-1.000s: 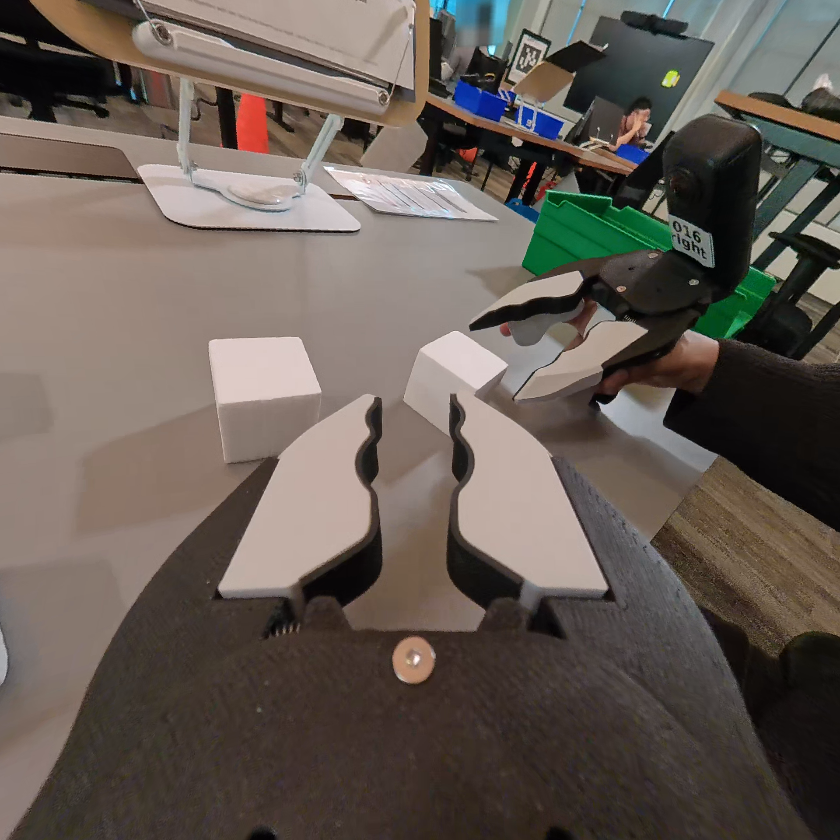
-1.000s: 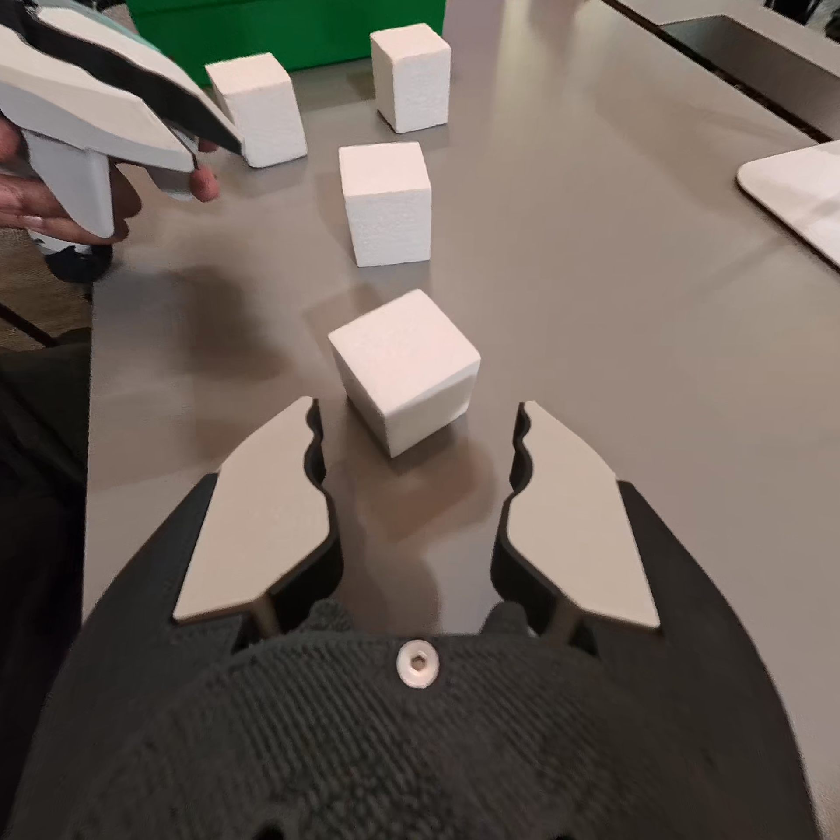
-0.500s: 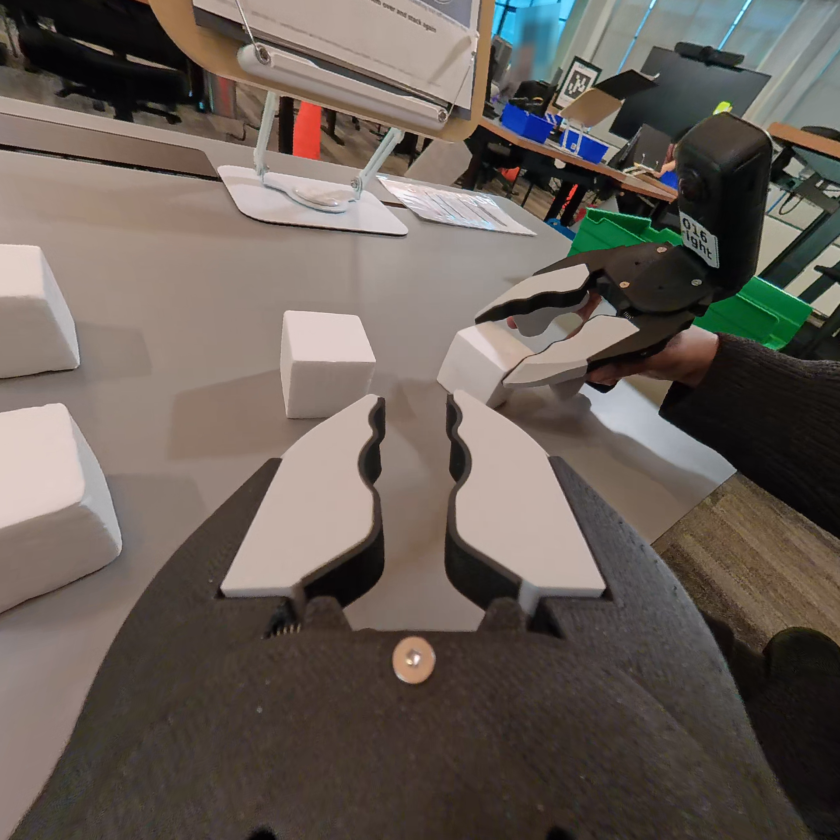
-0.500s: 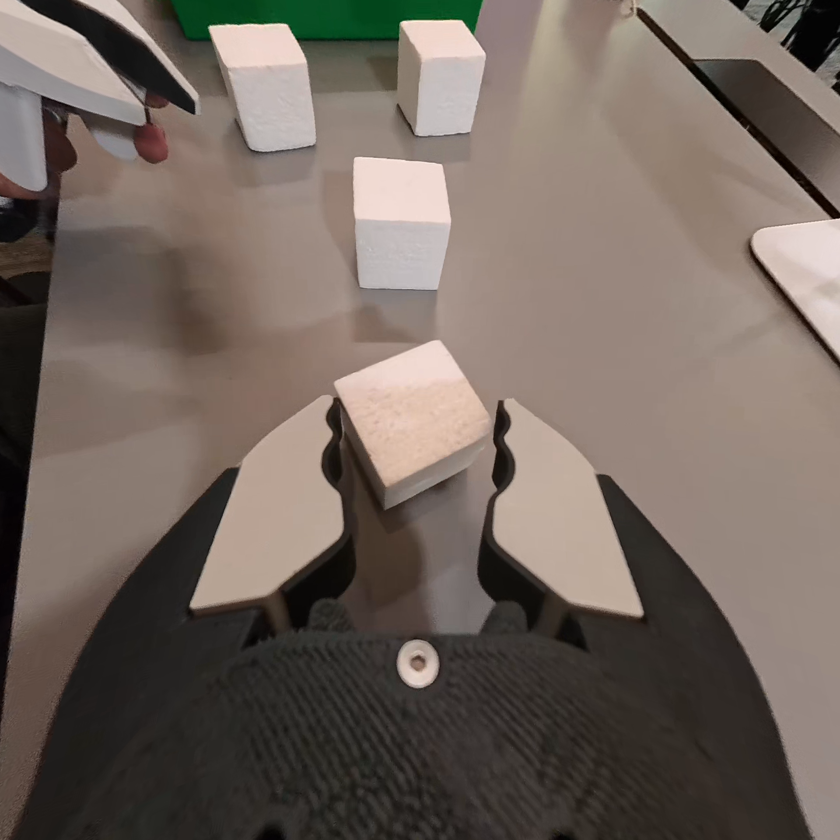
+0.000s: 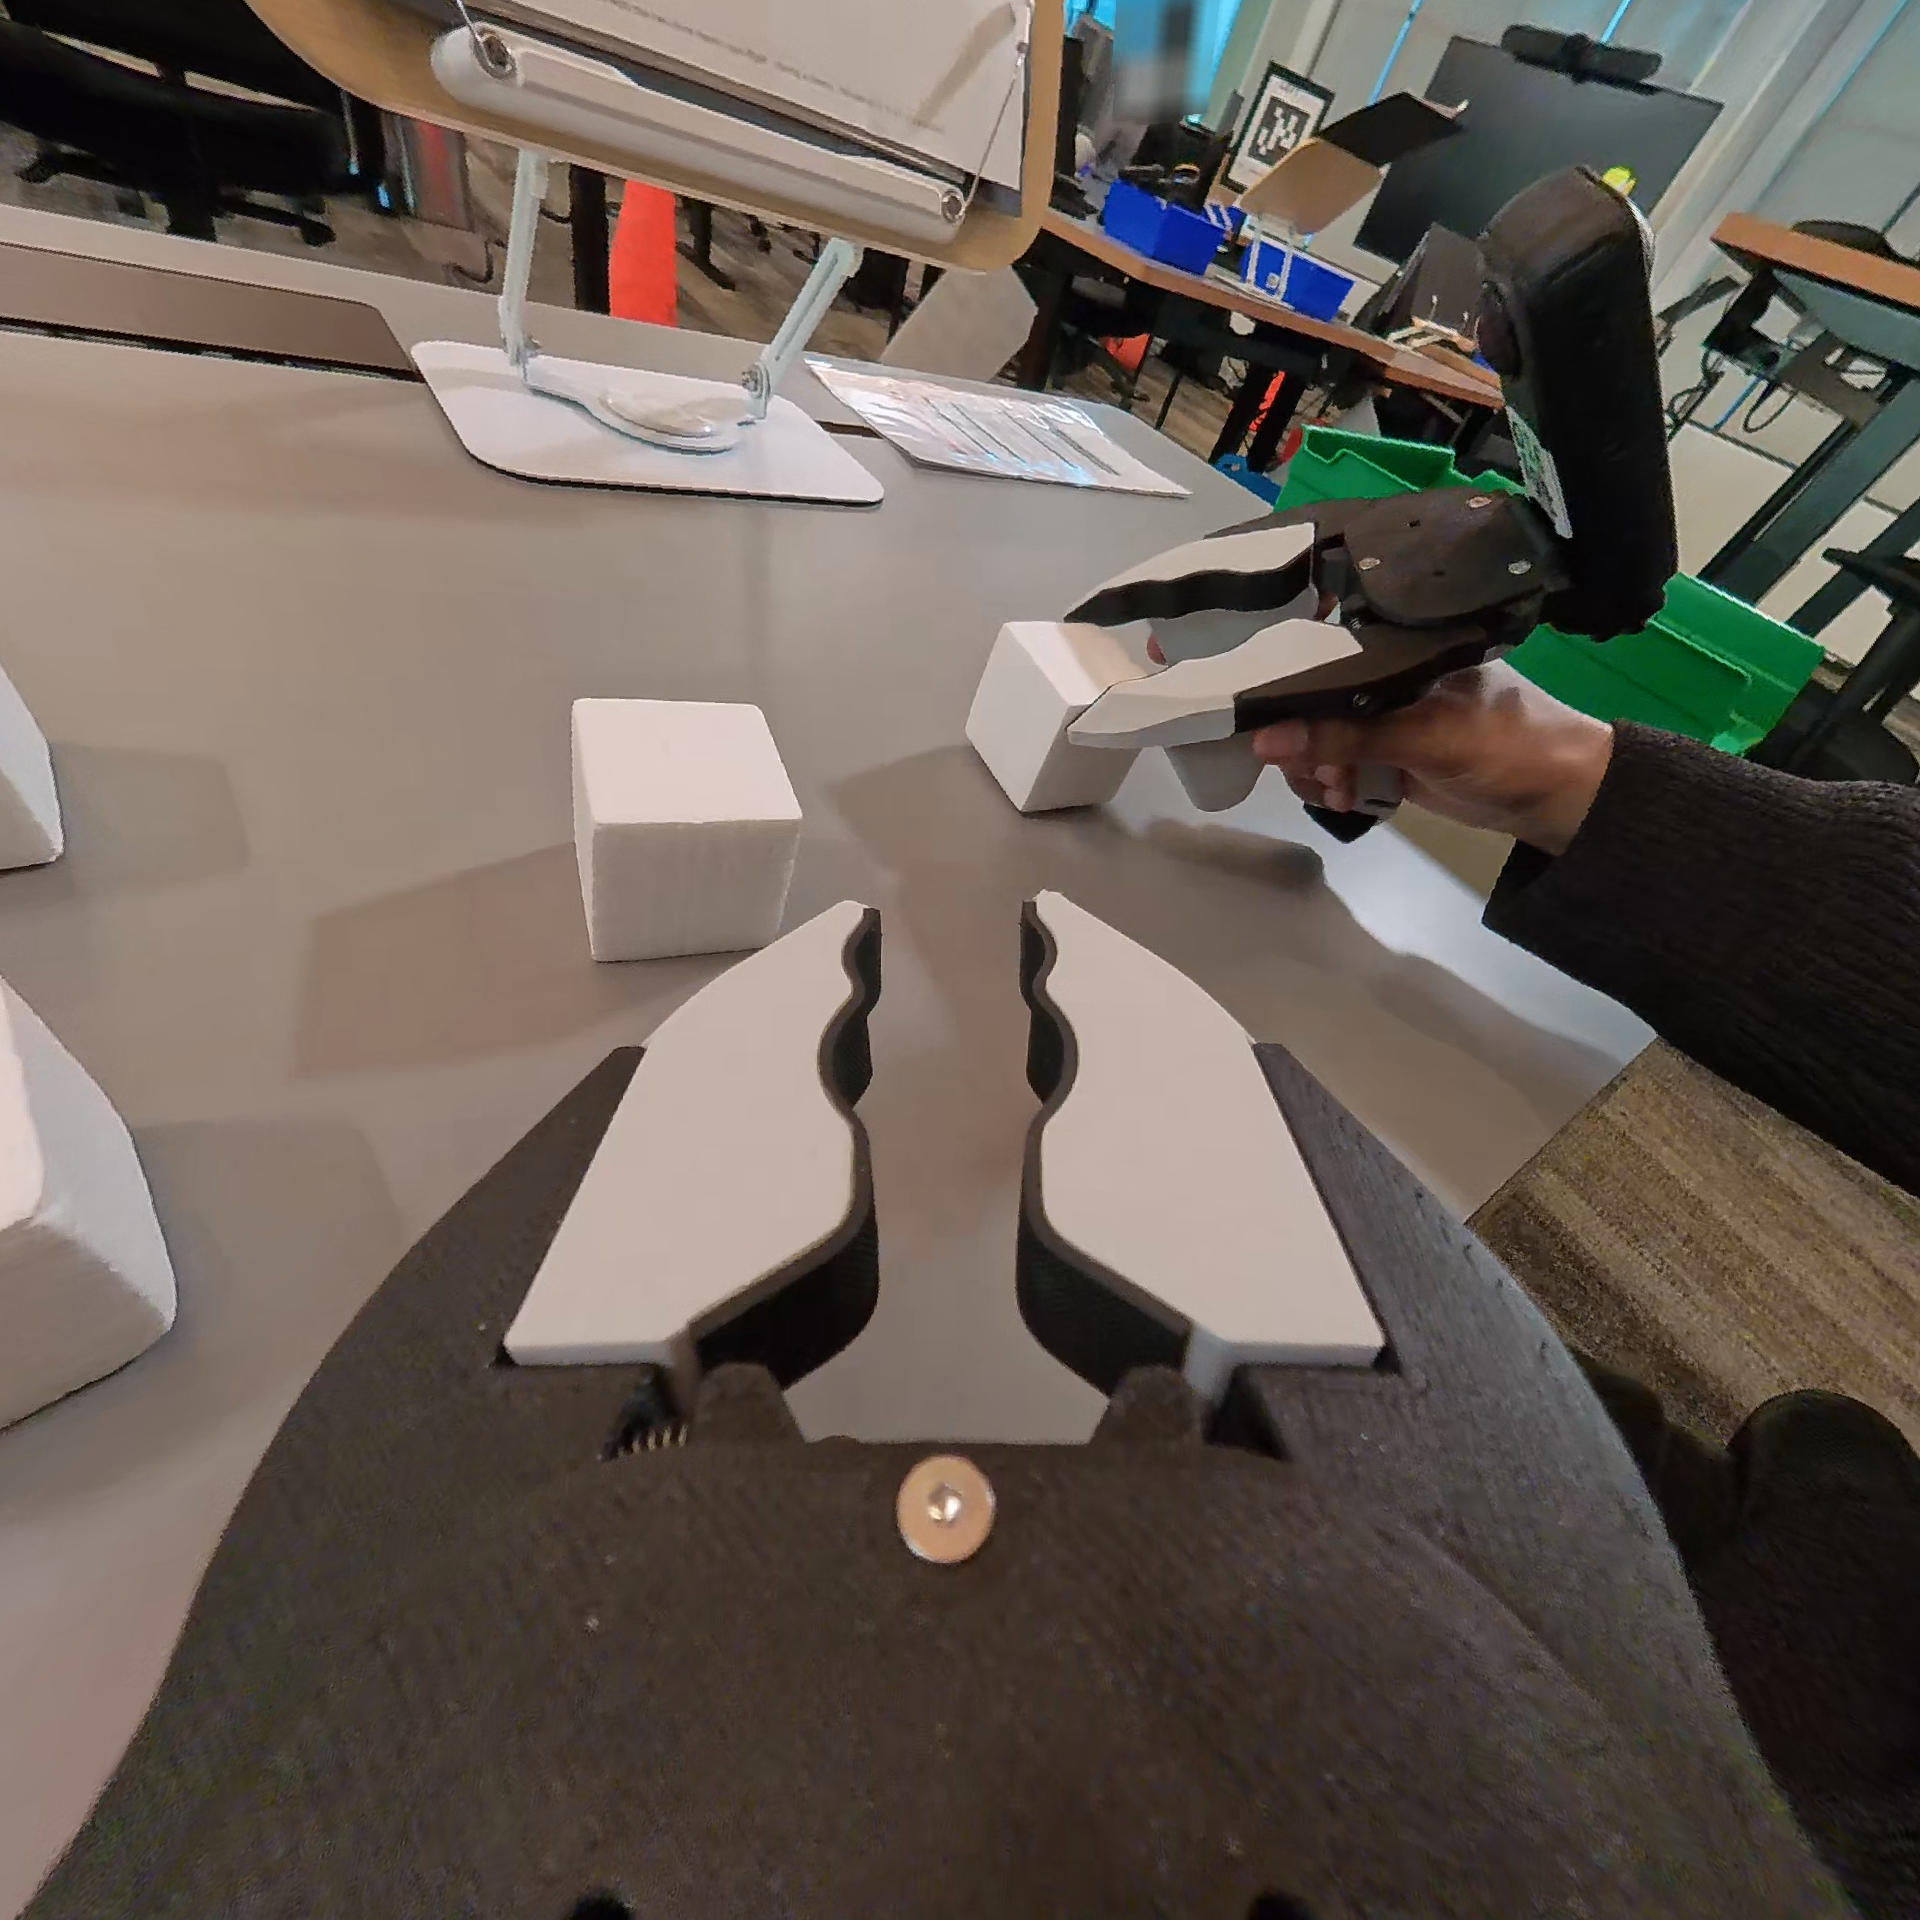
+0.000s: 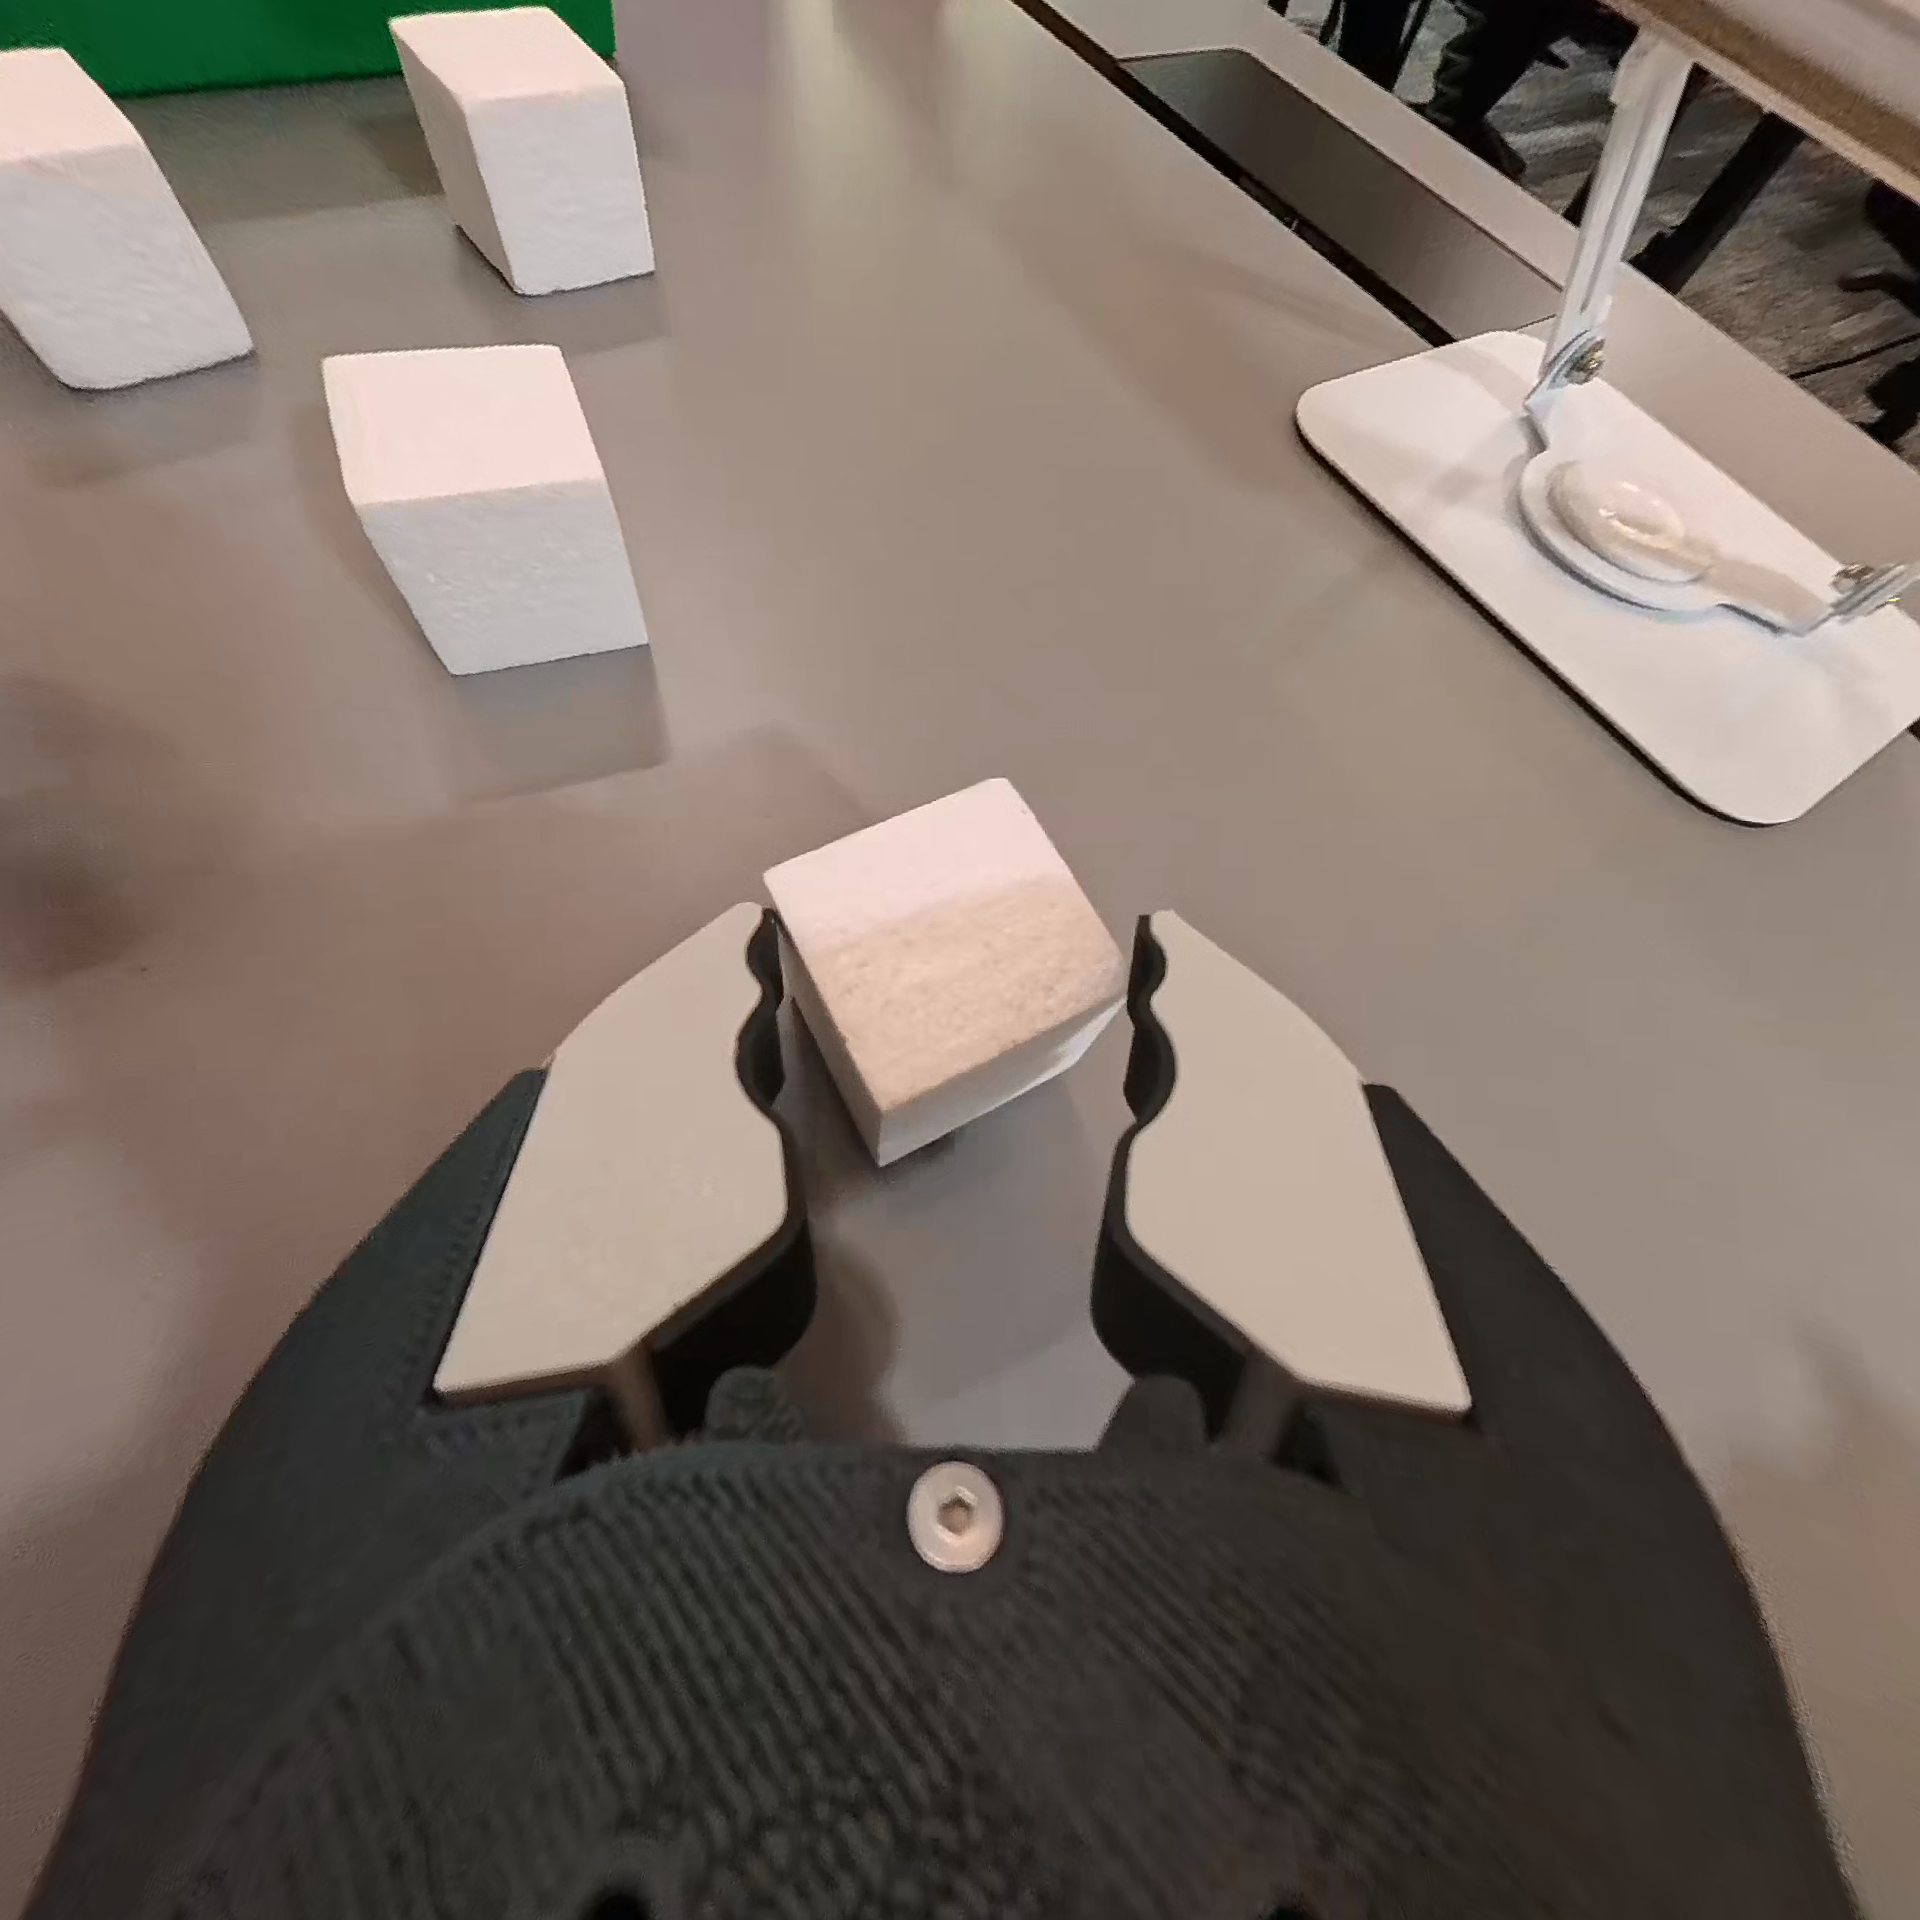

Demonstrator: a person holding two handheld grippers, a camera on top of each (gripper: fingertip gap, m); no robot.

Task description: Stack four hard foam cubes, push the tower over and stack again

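Several white foam cubes stand on a grey table (image 5: 312, 582). My right gripper (image 6: 951, 925) is shut on one foam cube (image 6: 935, 956), which sits tilted between the fingertips just at the table top. The left wrist view shows the same gripper (image 5: 1075, 675) around that cube (image 5: 1023, 717), held by a hand in a dark sleeve. My left gripper (image 5: 951, 920) is empty, with its jaws a narrow gap apart, low over the table. Another cube (image 5: 686, 821) stands just ahead and left of it.
More cubes stand farther off (image 6: 478, 499), (image 6: 530, 135), (image 6: 94, 229), and two at my left (image 5: 62, 1226). A white stand base (image 6: 1621, 582) and a laminated sheet (image 5: 997, 436) lie at the far side. A green bin (image 5: 1662, 644) sits beyond the table's right edge. Measured from the fingertips, the white stand base (image 6: 1621, 582) is 30 cm or so from the right gripper and 45 cm from the left. It is also in sight in the left wrist view (image 5: 711, 443).
My right gripper moved forward around the cube and closed its jaws on it; the cube now sits tilted. My left gripper drew back and left, its jaw gap unchanged.
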